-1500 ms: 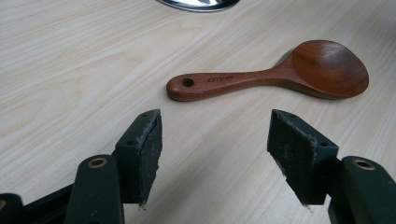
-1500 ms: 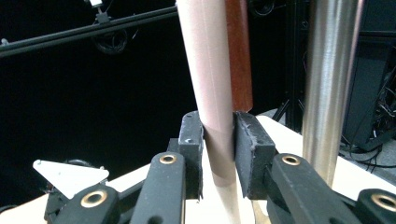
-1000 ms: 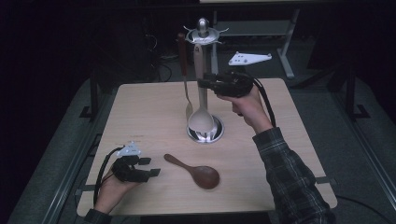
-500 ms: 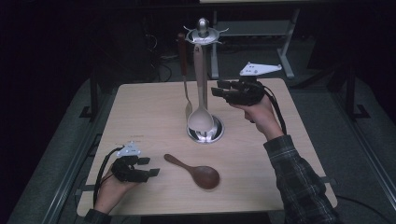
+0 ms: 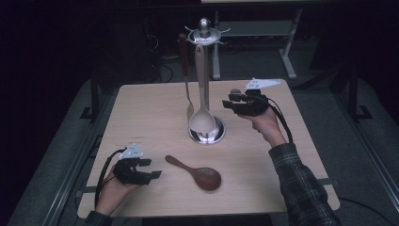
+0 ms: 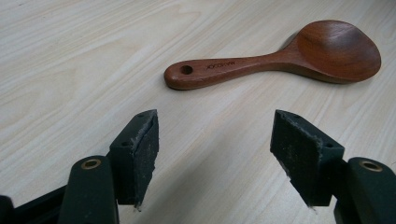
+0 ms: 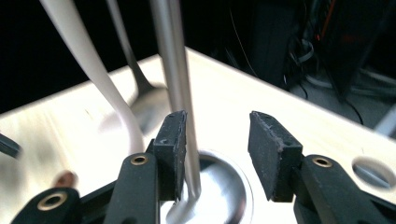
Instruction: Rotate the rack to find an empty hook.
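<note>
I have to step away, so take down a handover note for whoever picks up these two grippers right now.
Left gripper: open, low over the table at its near left, aimed at the wooden rice spoon lying flat just ahead; no contact.
Right gripper: jaws just opened wider, nothing between them, beside the utensil stand near its round base.
Hung: a white ladle and a metal utensil on the stand.
Left: the wooden spoon is not yet picked up; probably it goes on the stand next.
</note>
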The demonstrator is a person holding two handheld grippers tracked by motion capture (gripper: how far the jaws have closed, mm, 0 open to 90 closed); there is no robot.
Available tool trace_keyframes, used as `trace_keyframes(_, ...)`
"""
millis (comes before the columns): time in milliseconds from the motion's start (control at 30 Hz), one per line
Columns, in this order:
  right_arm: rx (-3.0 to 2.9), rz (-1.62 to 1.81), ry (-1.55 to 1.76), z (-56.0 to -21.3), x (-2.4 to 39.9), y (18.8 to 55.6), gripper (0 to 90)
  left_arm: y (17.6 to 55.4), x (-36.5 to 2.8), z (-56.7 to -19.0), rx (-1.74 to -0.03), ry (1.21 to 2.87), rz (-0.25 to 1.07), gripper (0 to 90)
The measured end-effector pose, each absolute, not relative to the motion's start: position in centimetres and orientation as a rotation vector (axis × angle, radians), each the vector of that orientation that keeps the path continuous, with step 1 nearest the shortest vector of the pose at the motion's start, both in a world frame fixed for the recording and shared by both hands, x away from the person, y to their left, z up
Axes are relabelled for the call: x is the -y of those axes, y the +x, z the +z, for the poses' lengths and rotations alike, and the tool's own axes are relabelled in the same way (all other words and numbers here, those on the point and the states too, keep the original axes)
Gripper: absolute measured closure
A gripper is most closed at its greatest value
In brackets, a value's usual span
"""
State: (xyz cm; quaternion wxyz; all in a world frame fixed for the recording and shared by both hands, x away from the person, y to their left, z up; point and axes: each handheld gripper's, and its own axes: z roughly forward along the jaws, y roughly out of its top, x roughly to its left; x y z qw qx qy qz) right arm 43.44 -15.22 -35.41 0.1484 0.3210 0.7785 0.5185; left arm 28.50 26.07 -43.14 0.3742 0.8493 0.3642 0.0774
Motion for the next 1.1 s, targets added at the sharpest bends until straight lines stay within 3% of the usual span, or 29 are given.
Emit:
trace_keyframes(467,-2.353,1.4,0.937,-43.9,12.7,45.3,56.1,28.5,-25.8,-43.2,-0.925,2.186,0.19,32.2)
trace_keyframes(900,-2.385,1.397,0.845,-46.5,8.8,46.1,53.8,29.0,-25.4,-40.7,-0.903,2.149,0.147,33.8)
trace_keyframes(1100,-2.369,1.411,0.849,-47.2,8.1,46.2,60.4,30.0,-25.1,-37.5,-0.885,2.082,0.143,39.1)
